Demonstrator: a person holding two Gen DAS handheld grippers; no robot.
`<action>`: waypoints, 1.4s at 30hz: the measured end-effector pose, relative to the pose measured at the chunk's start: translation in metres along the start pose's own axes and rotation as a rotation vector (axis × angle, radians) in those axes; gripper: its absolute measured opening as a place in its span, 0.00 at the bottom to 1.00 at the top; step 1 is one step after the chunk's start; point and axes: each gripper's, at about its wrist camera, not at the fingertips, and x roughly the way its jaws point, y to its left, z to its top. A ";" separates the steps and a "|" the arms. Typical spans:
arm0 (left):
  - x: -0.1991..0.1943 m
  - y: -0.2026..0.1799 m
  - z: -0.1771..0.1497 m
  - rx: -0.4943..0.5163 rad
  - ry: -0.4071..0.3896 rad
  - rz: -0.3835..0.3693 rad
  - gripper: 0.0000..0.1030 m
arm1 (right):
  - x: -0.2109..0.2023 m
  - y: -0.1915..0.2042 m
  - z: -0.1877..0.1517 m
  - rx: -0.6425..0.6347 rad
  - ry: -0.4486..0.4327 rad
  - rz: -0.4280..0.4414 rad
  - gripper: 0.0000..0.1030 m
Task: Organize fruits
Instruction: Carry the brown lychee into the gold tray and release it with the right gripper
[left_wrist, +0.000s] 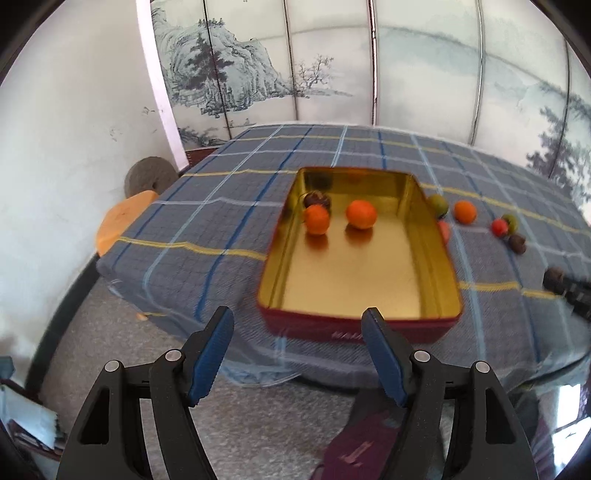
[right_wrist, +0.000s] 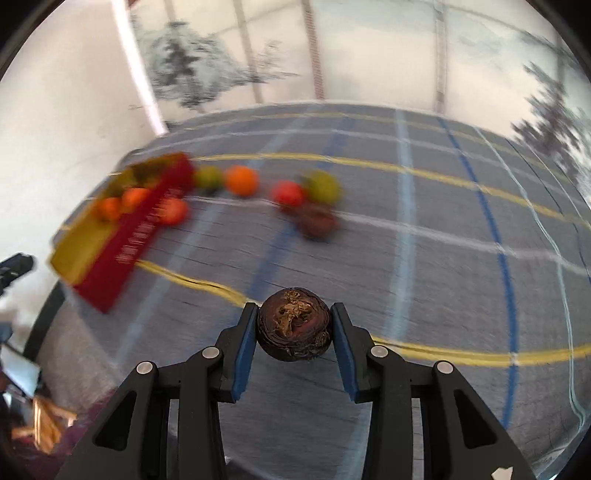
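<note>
A dark, wrinkled round fruit (right_wrist: 293, 328) is clamped between the blue pads (right_wrist: 243, 354) of the right tongs (right_wrist: 294, 334), held above the checked tablecloth (right_wrist: 406, 258) and taken across its widest part. Its skin looks leathery and dull, with a dry crusted patch facing the camera; it is judged light and fairly firm, unlikely to slip against the ribbed pads, though a hard squeeze might dent it. The left tongs (left_wrist: 297, 325) are spread wide with nothing between them, poised before the near edge of the tin (left_wrist: 354, 325). The tin is rectangular, red outside and glossy gold inside, rigid and smooth-walled. Two oranges (left_wrist: 361, 214) and another dark fruit (left_wrist: 317, 199) lie within it. More round fruit (right_wrist: 242, 180), orange, red, green and brown, is scattered on the cloth beside the tin; these are blurred. The cloth is woven and matte.
</note>
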 end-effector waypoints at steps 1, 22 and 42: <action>-0.001 0.002 -0.002 0.005 0.000 0.008 0.71 | -0.004 0.014 0.007 -0.024 -0.009 0.031 0.36; -0.018 0.035 -0.024 0.013 -0.030 0.120 0.81 | 0.080 0.237 0.073 -0.375 0.142 0.334 0.36; -0.003 0.043 -0.033 0.010 0.037 0.107 0.84 | 0.102 0.277 0.103 -0.337 0.087 0.387 0.61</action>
